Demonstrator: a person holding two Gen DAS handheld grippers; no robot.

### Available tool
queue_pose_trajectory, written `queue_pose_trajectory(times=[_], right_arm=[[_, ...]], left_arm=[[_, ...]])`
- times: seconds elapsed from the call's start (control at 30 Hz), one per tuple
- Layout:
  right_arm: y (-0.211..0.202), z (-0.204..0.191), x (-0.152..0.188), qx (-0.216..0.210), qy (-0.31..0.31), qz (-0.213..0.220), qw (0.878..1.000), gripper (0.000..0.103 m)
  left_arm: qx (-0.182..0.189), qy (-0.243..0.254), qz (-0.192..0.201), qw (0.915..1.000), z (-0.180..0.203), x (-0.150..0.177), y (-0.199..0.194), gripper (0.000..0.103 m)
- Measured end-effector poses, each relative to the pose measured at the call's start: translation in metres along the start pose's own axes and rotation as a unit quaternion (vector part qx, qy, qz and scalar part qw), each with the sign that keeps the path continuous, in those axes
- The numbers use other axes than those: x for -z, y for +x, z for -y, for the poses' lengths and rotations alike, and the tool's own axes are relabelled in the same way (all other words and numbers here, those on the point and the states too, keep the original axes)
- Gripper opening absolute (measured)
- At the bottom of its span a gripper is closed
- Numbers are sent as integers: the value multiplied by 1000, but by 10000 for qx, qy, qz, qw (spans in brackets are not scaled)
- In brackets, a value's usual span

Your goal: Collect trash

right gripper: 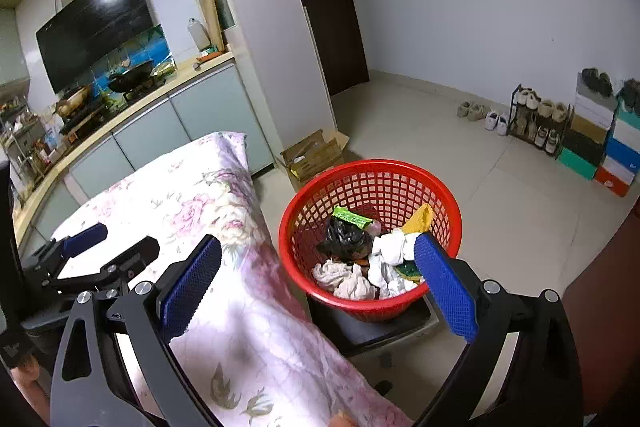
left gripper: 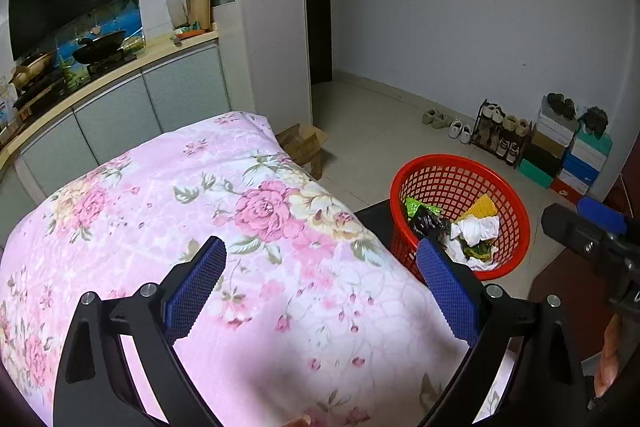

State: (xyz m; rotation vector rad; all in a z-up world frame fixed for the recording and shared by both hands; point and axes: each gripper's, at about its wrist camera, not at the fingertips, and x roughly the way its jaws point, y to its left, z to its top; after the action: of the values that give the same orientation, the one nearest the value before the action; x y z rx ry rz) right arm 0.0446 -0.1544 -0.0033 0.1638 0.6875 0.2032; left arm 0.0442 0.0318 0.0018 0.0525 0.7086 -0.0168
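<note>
A red mesh basket stands on a dark seat right of a table covered with a pink floral cloth. In it lie crumpled white tissues, a black bag, a green wrapper and a yellow piece. My left gripper is open and empty over the cloth. My right gripper is open and empty, over the gap between the table edge and the basket. No loose trash shows on the cloth.
A kitchen counter with a wok runs along the left. A cardboard box sits on the tiled floor behind the table. A shoe rack and stacked shoe boxes line the right wall.
</note>
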Motion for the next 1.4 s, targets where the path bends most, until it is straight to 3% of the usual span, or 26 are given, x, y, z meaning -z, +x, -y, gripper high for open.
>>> queue_pose_trajectory(times=[0.2, 0.63, 1.4], right_arm=[[-14, -7, 16, 258, -184, 110, 9994, 95], [-36, 1, 52, 320, -250, 137, 9991, 95], [-50, -3, 62, 372, -257, 566, 9974, 96]], left_arm=[[-70, 32, 69, 9999, 1, 10, -14, 93], [-51, 157, 168, 9997, 30, 33, -31, 93], [-247, -12, 362, 9990, 39, 50, -48, 93]])
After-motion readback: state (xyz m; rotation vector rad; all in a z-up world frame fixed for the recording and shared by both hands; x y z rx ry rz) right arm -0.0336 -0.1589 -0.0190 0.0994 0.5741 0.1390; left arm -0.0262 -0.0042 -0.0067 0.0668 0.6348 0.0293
